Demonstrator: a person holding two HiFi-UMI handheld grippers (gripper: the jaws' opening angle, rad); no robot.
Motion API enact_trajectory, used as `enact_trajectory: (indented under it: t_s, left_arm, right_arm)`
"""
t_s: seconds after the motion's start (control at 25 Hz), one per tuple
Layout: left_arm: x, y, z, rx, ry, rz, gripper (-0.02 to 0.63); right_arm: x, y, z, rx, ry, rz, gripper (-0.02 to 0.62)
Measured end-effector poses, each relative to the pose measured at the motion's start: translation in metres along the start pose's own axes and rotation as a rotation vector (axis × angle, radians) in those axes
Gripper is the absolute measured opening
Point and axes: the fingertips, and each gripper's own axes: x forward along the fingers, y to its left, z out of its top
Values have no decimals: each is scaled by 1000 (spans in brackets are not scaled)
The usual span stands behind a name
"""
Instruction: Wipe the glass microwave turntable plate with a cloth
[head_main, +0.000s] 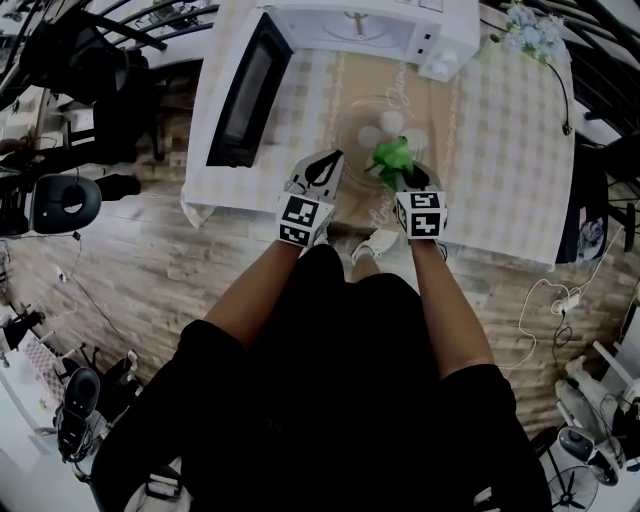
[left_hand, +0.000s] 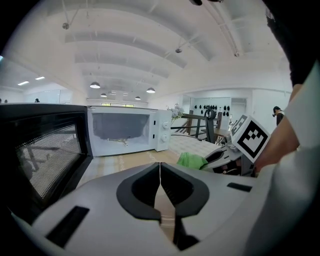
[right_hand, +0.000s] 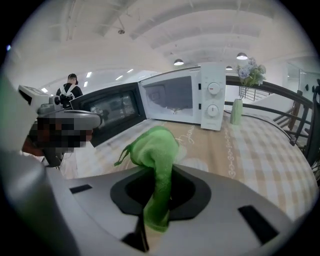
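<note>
The glass turntable plate (head_main: 360, 112) lies faintly visible on the checked tablecloth in front of the microwave (head_main: 365, 25), with pale round shapes at its middle. My right gripper (head_main: 402, 176) is shut on a green cloth (head_main: 392, 156), held over the plate's near edge. In the right gripper view the cloth (right_hand: 158, 150) bunches up out of the shut jaws of that gripper (right_hand: 160, 176). My left gripper (head_main: 328, 160) hovers just left of the plate, shut and holding nothing. In its own view the left gripper (left_hand: 160, 167) shows its jaws meeting, and the cloth (left_hand: 190, 160) is at the right.
The microwave door (head_main: 245, 90) stands open to the left over the table. A small green bottle (right_hand: 236, 111) and flowers (head_main: 530, 30) stand at the table's far right. The table's near edge (head_main: 250, 205) is by my legs. A person (right_hand: 71, 88) stands far off.
</note>
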Motion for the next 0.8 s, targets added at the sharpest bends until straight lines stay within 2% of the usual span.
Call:
enact_trajectory:
  t_s: [0.28, 0.44, 0.8]
  left_arm:
    - [-16, 29, -26, -2, 34, -31, 21]
    - [-27, 42, -39, -52, 46, -34, 20]
    - [-44, 53, -49, -101, 40, -62, 21]
  right_arm:
    - [23, 70, 5, 16, 15, 38, 71]
    - [37, 99, -2, 14, 45, 41, 71]
    - [65, 121, -23, 36, 114, 10, 71]
